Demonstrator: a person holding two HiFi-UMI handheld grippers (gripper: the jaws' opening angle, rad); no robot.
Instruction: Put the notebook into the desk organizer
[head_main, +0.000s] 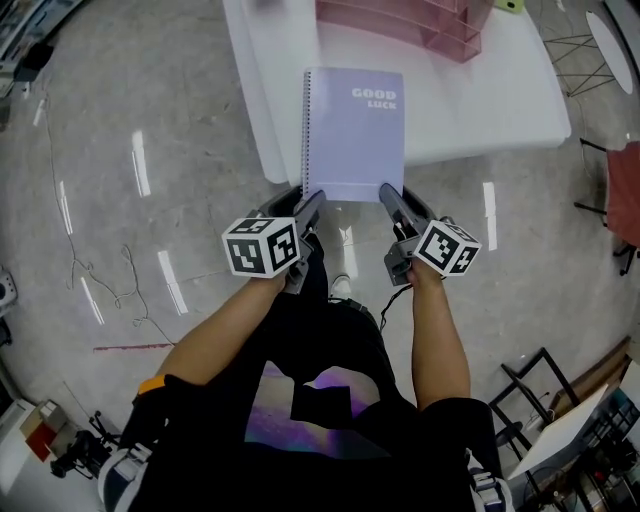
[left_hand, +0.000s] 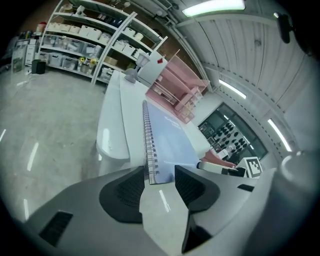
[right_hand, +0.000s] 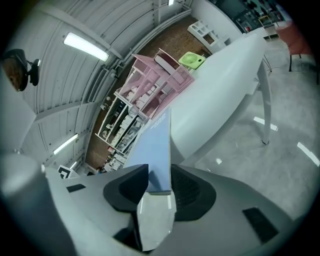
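Note:
A lilac spiral notebook (head_main: 355, 135) lies flat on the white table (head_main: 500, 100), its near edge hanging over the table's front. The pink desk organizer (head_main: 410, 25) stands behind it at the far edge. My left gripper (head_main: 310, 205) is at the near left corner, open, with the spiral (left_hand: 149, 150) between the jaws and a gap beside the cover (left_hand: 170, 142). At the near right corner my right gripper (head_main: 390, 195) straddles the notebook's edge (right_hand: 157, 150); its jaws stand apart around it and do not clamp it. The organizer (right_hand: 155, 80) shows beyond.
A green object (right_hand: 191, 60) sits on the table beside the organizer. A red chair (head_main: 625, 195) stands right of the table. Loose cables (head_main: 100, 280) lie on the floor at the left. Storage shelves (left_hand: 85, 40) line the far wall.

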